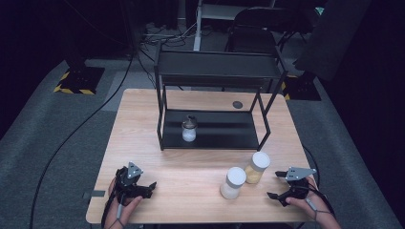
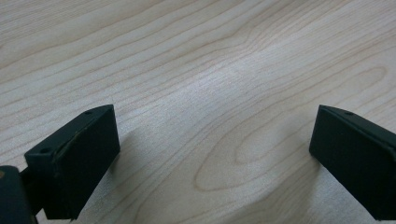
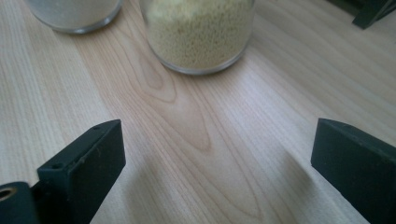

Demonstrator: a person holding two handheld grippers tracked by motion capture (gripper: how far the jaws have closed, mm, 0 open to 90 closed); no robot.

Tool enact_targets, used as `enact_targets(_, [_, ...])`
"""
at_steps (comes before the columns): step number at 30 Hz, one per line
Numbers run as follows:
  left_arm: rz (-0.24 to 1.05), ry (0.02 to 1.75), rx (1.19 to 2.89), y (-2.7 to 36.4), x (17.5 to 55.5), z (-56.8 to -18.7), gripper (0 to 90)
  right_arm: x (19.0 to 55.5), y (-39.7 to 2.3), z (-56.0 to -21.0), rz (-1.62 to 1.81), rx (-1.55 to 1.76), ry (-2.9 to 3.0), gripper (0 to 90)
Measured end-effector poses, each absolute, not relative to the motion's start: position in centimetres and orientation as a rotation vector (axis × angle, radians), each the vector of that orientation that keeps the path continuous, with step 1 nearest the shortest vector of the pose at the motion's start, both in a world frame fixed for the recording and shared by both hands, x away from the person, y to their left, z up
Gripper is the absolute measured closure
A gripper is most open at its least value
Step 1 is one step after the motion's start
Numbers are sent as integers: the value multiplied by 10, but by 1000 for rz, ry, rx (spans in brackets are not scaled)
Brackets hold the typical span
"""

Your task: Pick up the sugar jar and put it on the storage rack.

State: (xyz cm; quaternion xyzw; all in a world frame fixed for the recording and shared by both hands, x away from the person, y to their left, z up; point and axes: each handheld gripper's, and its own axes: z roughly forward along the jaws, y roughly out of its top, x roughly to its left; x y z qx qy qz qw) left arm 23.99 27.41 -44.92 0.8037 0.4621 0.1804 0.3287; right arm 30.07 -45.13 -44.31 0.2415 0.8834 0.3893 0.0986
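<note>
Two white-lidded glass jars stand on the wooden table (image 1: 143, 119) at the front right. One holds yellow grains (image 1: 257, 168), the other a pale powder (image 1: 233, 183). A third jar (image 1: 189, 129), dark-lidded with white contents, sits on the lower shelf of a black rack (image 1: 215, 71). My right gripper (image 1: 273, 185) lies open just right of the two jars, its jaws pointed at them. In the right gripper view the grain jar (image 3: 201, 32) and the pale jar (image 3: 74, 11) stand ahead of the open gripper (image 3: 215, 154). My left gripper (image 1: 151, 189) rests open at the front left over bare wood (image 2: 212, 154).
A small dark round spot (image 1: 237, 104) marks the table behind the rack. A rack foot (image 3: 371, 11) shows at the top right of the right gripper view. Black chairs (image 1: 253, 28) and cables (image 1: 71, 138) are on the grey carpet around the table.
</note>
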Motion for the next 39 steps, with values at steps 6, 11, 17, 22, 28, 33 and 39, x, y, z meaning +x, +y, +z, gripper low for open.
enact_targets(6, [473,1211,2102,274,240,-449,16,297,-453,-427,1151,682,2604,30])
enact_targets(11, [473,1212,2102,274,240,-449,16,291,-454,-413,1169,670,2582,31])
enact_targets(17, [473,1211,2102,274,240,-449,16,286,-452,-394,1191,635,2582,31])
enact_targets(22, [473,1214,2102,274,240,-449,16,283,-450,-380,1212,601,2577,35])
enact_targets(28, [473,1213,2102,274,240,-449,16,279,-447,-362,1243,556,2563,37])
enact_targets(33, [474,1213,2102,274,240,-449,16,278,-444,-350,1264,529,2557,38])
enact_targets(39, [474,1213,2102,274,240,-449,16,278,-439,-340,1300,497,2543,41])
